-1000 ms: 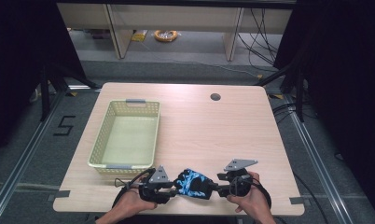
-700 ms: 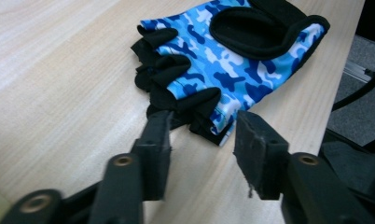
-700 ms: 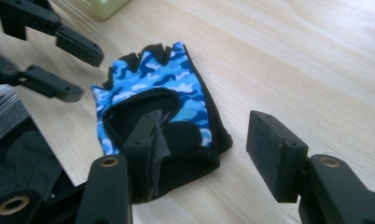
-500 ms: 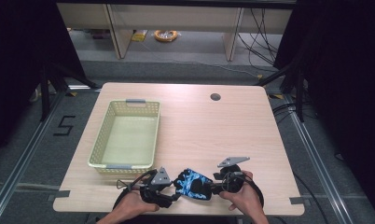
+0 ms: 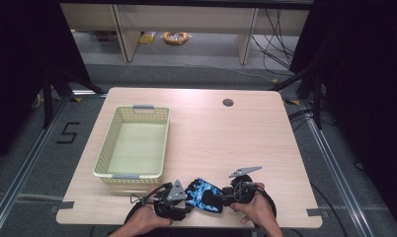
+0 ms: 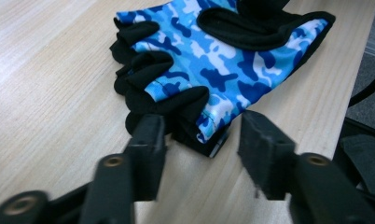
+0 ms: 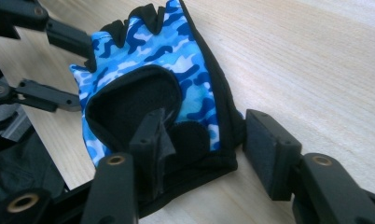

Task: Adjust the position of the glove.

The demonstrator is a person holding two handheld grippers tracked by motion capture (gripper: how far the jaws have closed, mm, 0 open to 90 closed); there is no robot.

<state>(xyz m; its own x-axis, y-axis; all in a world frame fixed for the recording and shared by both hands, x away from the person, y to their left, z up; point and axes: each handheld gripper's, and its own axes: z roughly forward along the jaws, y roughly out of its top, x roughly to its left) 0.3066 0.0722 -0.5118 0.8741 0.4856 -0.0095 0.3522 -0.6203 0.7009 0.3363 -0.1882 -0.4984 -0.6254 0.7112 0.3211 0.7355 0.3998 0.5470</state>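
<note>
Glove (image 5: 203, 194) in blue camouflage lies flat on the desk (image 5: 226, 138) near its front edge, between my two tools. From my left hand-held gripper (image 6: 202, 140) I see the jaws standing apart, straddling the glove's fingertip end, not clamped on it. My right hand-held gripper (image 7: 204, 140) is also spread, one jaw inside the cuff opening, the other outside the cuff edge. A yellow-green basket (image 5: 137, 175) sits well apart on the left.

The high view looks down over the table (image 5: 246, 143) (front edge nearest); both gripper views closely share the glove (image 6: 223, 60).
</note>
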